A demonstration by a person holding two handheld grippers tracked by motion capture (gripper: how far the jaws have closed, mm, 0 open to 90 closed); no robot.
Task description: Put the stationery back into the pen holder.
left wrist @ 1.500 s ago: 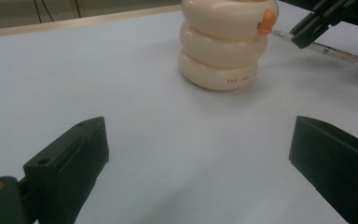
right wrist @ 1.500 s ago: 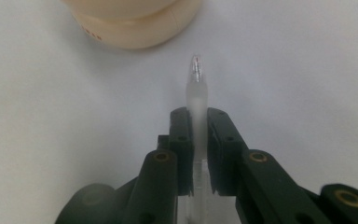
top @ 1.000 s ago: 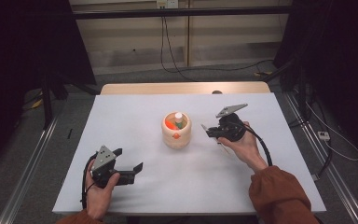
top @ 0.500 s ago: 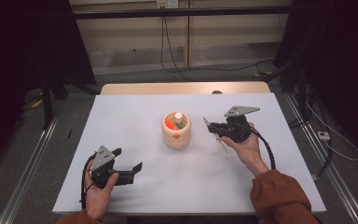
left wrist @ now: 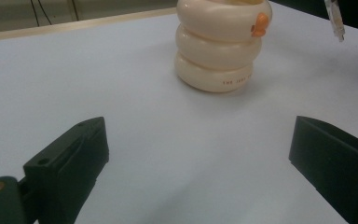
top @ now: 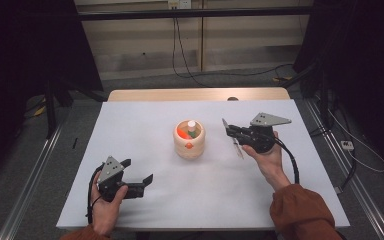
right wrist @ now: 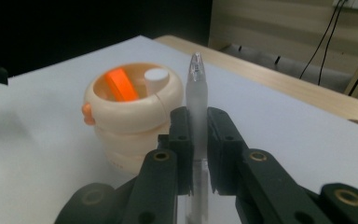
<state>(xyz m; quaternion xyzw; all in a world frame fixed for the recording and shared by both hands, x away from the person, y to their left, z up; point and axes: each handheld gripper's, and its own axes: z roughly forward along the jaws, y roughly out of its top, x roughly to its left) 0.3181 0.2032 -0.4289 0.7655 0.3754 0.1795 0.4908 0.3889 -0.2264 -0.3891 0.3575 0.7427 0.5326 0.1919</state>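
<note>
A cream ring-shaped pen holder [top: 189, 139] stands mid-table with an orange marker [top: 182, 133] and a white-capped pen [top: 192, 124] inside. My right gripper [top: 232, 132] hovers to its right, shut on a clear frosted pen [top: 232, 137] that stands crosswise between the jaws. In the right gripper view the frosted pen [right wrist: 196, 107] rises upright between the pads, with the holder [right wrist: 128, 116] just beyond. My left gripper [top: 139, 181] rests near the table's front left, open and holding nothing. In the left gripper view the holder [left wrist: 221, 42] stands ahead of its wide-apart jaws.
The white table [top: 145, 125] has a wooden strip [top: 195, 94] along its far edge. Cables hang on the back wall [top: 180, 45]. A metal rail [top: 30, 180] runs along the floor at the left. The right gripper's black cable [top: 292, 160] trails past the orange sleeve [top: 305, 215].
My right gripper with the frosted pen has drifted slightly right and away from the holder, leveling out. The left gripper has stayed still.
</note>
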